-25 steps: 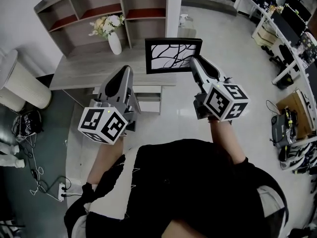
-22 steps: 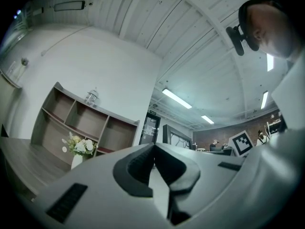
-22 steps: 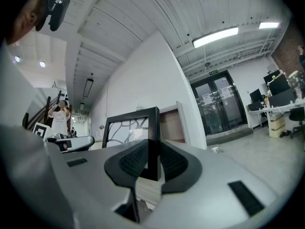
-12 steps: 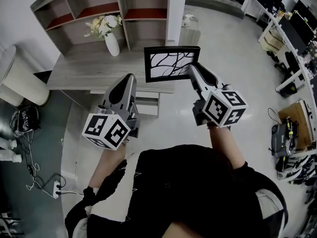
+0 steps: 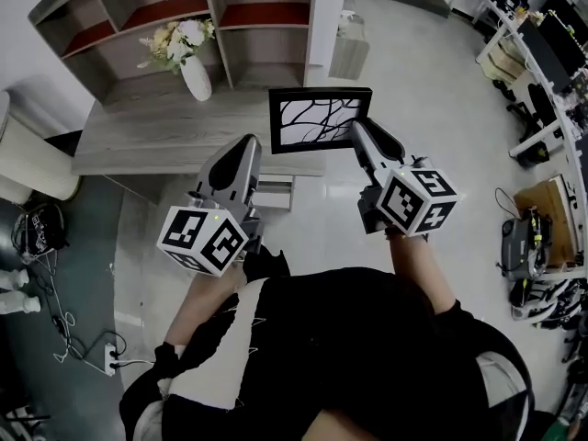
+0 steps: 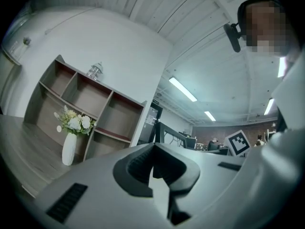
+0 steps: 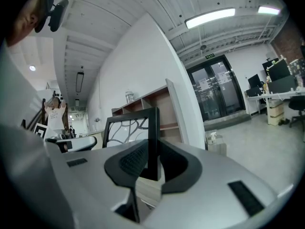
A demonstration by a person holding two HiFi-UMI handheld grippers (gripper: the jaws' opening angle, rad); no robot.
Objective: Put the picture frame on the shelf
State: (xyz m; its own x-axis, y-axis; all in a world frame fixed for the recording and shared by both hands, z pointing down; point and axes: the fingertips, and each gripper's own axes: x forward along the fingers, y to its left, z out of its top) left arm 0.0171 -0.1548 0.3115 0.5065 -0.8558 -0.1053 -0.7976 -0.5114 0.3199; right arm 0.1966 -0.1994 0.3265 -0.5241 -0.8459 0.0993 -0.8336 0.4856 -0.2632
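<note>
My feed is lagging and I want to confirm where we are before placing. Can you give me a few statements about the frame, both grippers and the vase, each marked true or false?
1. The right gripper is clamped on the right edge of the picture frame. True.
2. The picture frame stands on the shelf. False: it is held upright in the air, short of the shelf, above the near edge of the wooden desk.
3. The left gripper grips the white vase. False: its jaws are together with nothing between them, and the vase stands apart on the desk.
4. The white vase holds flowers. True.
</note>
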